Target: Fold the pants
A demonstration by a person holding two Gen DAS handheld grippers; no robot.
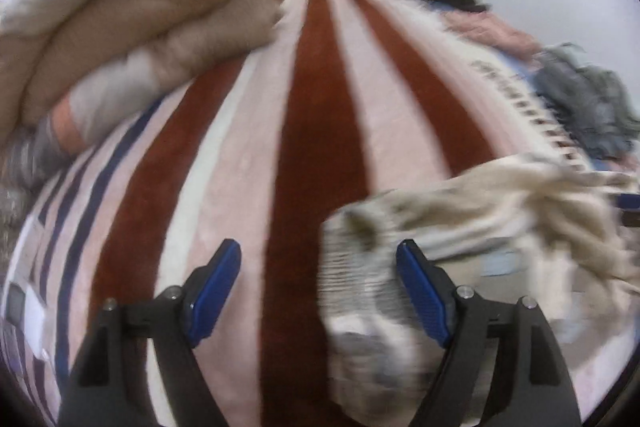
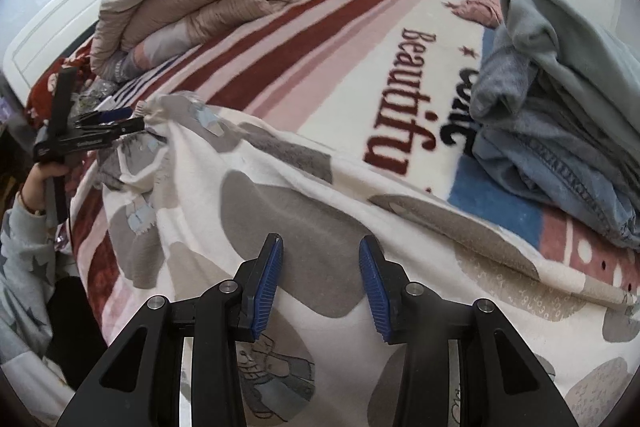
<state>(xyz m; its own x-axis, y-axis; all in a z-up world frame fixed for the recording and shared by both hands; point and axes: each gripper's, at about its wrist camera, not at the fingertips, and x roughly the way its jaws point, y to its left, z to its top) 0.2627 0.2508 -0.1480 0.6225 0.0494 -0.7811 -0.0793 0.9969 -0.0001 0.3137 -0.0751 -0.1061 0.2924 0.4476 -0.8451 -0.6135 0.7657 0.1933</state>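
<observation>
Two grippers, one pair of pants, and neither has a hold yet. The pants (image 2: 200, 163), cream with grey patches, lie spread across the striped blanket (image 2: 320, 39) on the bed, running from under my right gripper (image 2: 321, 238) out to the far end by my left gripper (image 1: 318, 245).

The left jaws are released and stand wide. The ribbed waistband sits just under them, off toward the right-hand pad, with nothing pinched. The right jaws are part open above flat cloth, and I see no fabric caught between the pads.

I judge the step to be taking both ends for a fold. To do it well, I should centre the waistband in the left jaws before clenching, take both layers at the edge rather than a loose tuft, and match that at the right end, so the cloth lifts taut and level. I should also keep clear of the pile of clothes (image 2: 560, 107) beside it.

The left wrist view is smeared with blur, so I cannot tell whether the right-hand pad touches the band. The legs and hems run out of frame below my right gripper. Whether the pants lie in one layer or doubled, I cannot say.
</observation>
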